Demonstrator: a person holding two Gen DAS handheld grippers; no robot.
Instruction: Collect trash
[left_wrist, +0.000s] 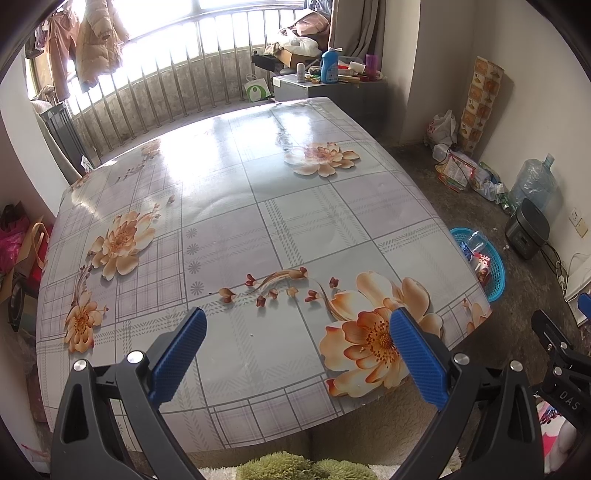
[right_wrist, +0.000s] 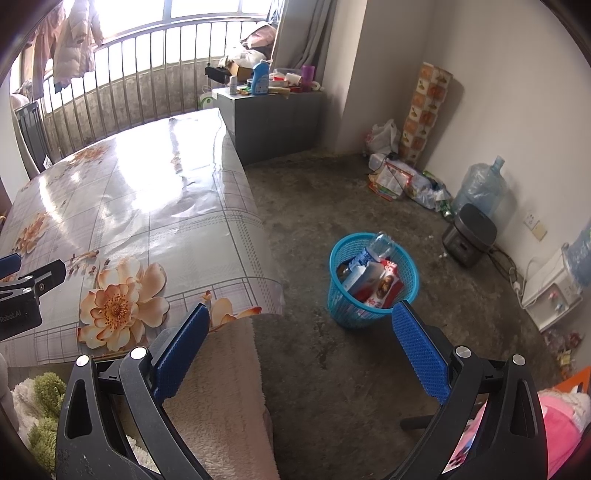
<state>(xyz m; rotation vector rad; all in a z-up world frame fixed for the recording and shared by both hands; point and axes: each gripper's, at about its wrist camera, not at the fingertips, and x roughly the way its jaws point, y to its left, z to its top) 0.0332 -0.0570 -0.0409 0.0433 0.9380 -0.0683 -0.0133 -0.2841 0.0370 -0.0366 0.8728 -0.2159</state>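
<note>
A blue mesh trash basket (right_wrist: 373, 280) stands on the floor right of the table, holding a clear plastic bottle (right_wrist: 382, 243), a blue-white carton (right_wrist: 360, 275) and red-white snack packets (right_wrist: 386, 286). It also shows in the left wrist view (left_wrist: 487, 258) past the table's right edge. My left gripper (left_wrist: 297, 325) is open and empty above the near part of the floral tablecloth (left_wrist: 229, 229). My right gripper (right_wrist: 301, 325) is open and empty above the floor, just short of the basket. No loose trash shows on the table.
A grey cabinet (right_wrist: 273, 118) with bottles and clutter stands behind the table. Bags and packets (right_wrist: 402, 177), a water jug (right_wrist: 480, 188) and a rice cooker (right_wrist: 469, 234) line the right wall. A railing (left_wrist: 166, 88) runs along the back.
</note>
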